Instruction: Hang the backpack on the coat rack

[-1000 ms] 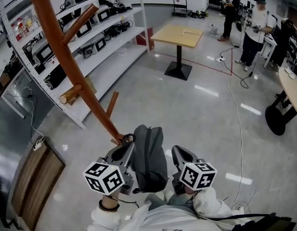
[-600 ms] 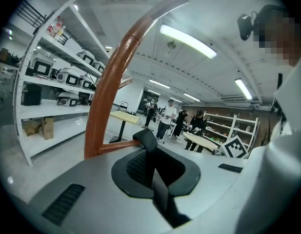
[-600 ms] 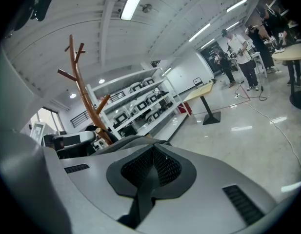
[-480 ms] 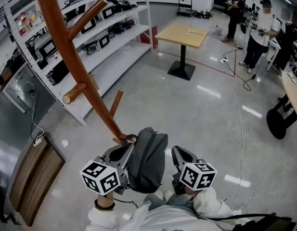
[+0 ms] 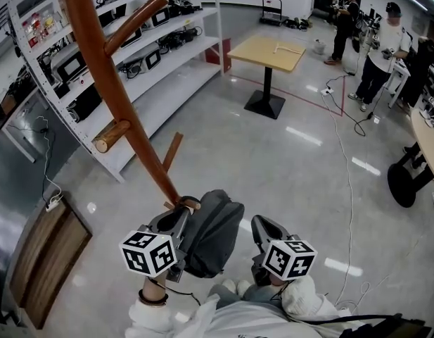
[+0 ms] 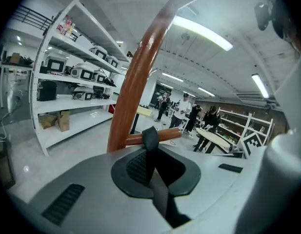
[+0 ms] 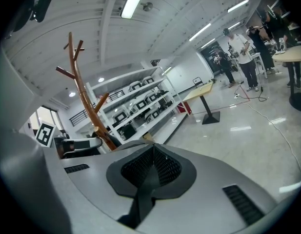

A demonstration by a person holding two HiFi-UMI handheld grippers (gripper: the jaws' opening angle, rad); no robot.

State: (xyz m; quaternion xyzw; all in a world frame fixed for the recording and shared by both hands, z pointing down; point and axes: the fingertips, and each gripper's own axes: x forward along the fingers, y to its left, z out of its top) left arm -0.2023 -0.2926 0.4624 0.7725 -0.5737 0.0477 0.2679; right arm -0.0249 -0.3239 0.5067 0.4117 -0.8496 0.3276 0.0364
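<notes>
The brown wooden coat rack (image 5: pixel 111 83) slants from the top left down to a spot just ahead of my left gripper (image 5: pixel 183 211). The grey backpack (image 5: pixel 213 234) hangs tilted between the two grippers. In the left gripper view my left gripper (image 6: pixel 151 152) is shut on the backpack's black top strap (image 6: pixel 150 135). That strap is looped over a short wooden peg (image 6: pixel 170 134) beside the pole (image 6: pixel 133 87). My right gripper (image 5: pixel 259 225) stands just right of the backpack. In its own view the right gripper (image 7: pixel 152 155) is shut and nothing shows beyond its tips.
White shelving (image 5: pixel 146 55) with several devices runs behind the rack. A wooden table (image 5: pixel 267 51) stands further back, with people (image 5: pixel 382 48) at the far right. A cable (image 5: pixel 350 174) trails over the floor. A wooden board (image 5: pixel 44 259) lies at the left.
My left gripper has moved left and down toward the rack's pole with the strap. The backpack has swung and tilted with it. The right gripper has stayed put.
</notes>
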